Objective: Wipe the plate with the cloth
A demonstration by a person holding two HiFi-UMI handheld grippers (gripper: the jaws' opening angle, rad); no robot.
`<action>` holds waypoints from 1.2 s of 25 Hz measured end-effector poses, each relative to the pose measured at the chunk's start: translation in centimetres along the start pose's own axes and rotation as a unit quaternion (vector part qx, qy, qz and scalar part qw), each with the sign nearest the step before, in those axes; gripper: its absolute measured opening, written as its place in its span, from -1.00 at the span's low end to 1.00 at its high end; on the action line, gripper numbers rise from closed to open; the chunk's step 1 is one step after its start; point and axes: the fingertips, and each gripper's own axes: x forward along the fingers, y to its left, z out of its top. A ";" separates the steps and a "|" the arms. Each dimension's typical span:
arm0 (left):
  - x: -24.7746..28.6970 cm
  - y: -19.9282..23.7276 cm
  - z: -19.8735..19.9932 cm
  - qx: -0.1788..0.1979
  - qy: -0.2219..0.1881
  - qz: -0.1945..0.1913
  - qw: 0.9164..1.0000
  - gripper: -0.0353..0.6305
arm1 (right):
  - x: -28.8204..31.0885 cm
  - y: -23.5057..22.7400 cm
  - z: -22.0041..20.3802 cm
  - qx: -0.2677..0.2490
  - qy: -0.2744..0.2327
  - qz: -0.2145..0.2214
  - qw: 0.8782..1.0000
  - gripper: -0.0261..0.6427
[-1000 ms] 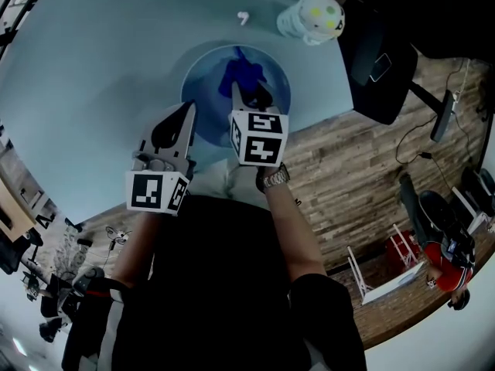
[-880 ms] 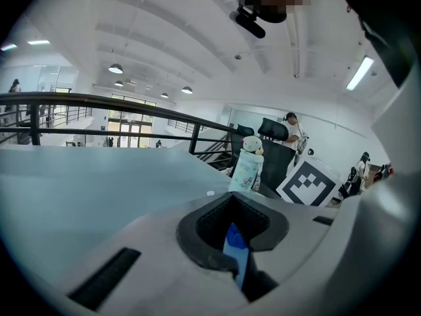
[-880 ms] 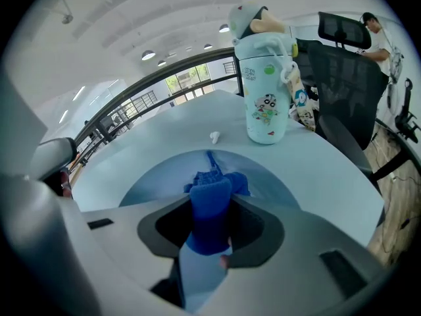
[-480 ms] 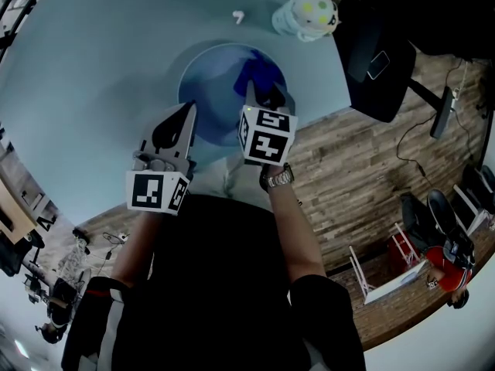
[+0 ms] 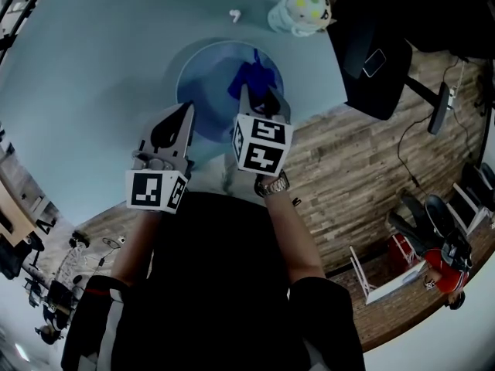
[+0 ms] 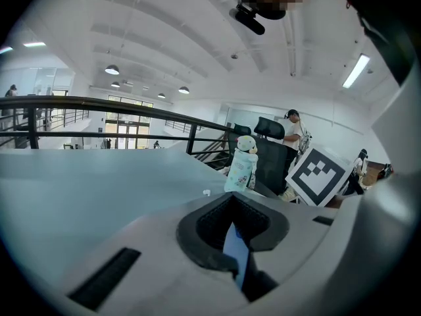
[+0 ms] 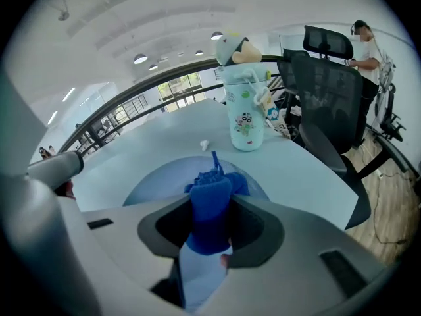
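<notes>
Head view: cloth [image 5: 251, 79] points away, lengthwise across plate [image 5: 203, 76].

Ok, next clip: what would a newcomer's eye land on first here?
The bright blue cloth pinched in the right gripper, over the pale blue plate mid-table. Next, the left gripper clamped on the plate's near rim, and the cartoon bottle beyond it.
</notes>
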 end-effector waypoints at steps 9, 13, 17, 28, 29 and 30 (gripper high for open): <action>-1.1 0.2 0.4 0.002 -0.009 0.008 1.000 -0.89 | -0.5 5.3 -1.2 -0.040 0.004 0.071 0.997 -0.56; -1.9 0.8 0.3 0.004 -0.011 0.018 1.000 -0.89 | -0.5 8.2 -2.2 -0.057 0.019 0.107 0.992 -0.56; -2.8 1.3 0.0 -0.001 -0.008 0.030 1.000 -0.89 | -0.5 10.6 -3.1 -0.078 0.034 0.136 0.987 -0.56; -3.0 1.7 -0.3 -0.008 -0.008 0.045 0.999 -0.89 | 1.3 12.4 -6.0 -0.095 0.085 0.161 0.979 -0.56; -2.9 1.7 -0.3 -0.008 -0.008 0.045 0.999 -0.89 | 1.4 12.4 -6.1 -0.094 0.087 0.161 0.979 -0.56; -2.9 1.7 -0.3 -0.008 -0.007 0.046 0.999 -0.89 | 1.6 12.3 -6.1 -0.094 0.088 0.161 0.979 -0.56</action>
